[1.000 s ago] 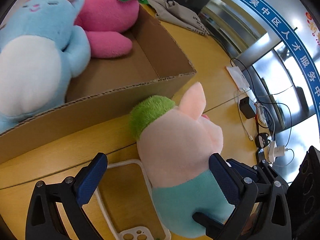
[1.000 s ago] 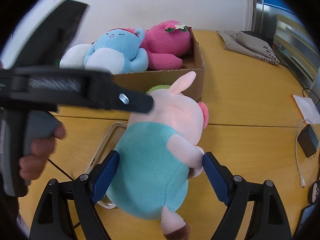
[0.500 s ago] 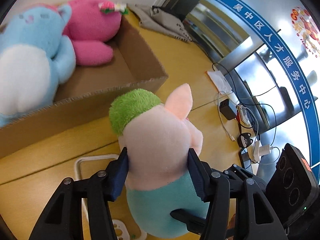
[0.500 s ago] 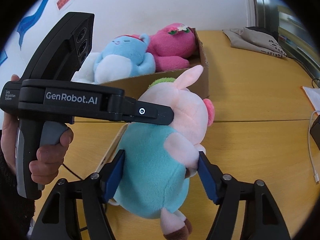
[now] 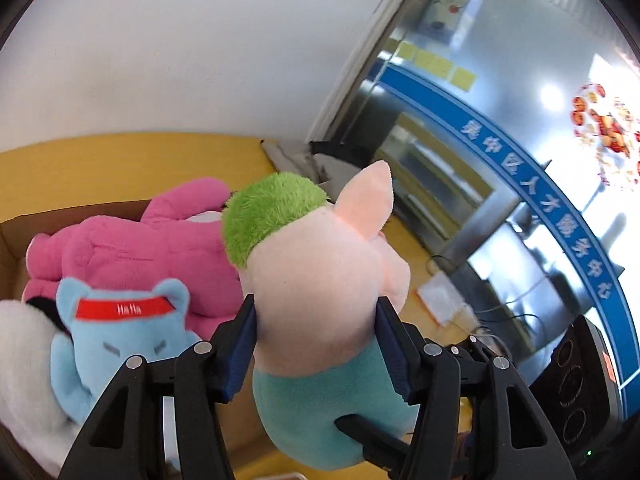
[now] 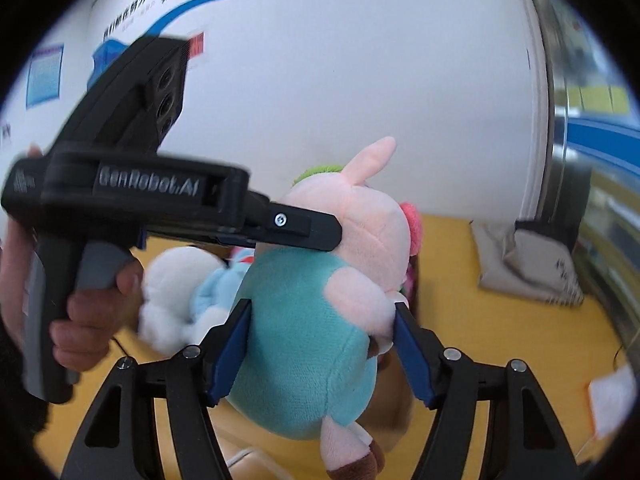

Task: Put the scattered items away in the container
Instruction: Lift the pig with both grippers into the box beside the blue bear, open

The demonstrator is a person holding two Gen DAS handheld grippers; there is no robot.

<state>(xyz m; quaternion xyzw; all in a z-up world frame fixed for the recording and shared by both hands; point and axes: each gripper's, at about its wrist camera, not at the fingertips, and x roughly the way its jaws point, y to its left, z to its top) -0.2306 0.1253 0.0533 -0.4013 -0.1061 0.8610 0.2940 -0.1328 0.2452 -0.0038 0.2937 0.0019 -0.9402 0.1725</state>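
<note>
Two grippers clamp pig plush (image 5: 320, 300): left gripper (image 5: 316, 344) on head, right gripper (image 6: 320, 354) on teal body. Plush held upright, off table (image 6: 500, 340). Cardboard box (image 5: 10, 256) with pink plush (image 5: 160, 252), blue plush (image 5: 120, 340) lies ahead-left, below left gripper.

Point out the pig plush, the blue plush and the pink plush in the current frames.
pig plush (image 5: 320, 304): left wrist view, back of its pale pink head.
blue plush (image 5: 120, 340): left wrist view, its face below the red headband.
pink plush (image 5: 152, 252): left wrist view, its body in the box.
</note>
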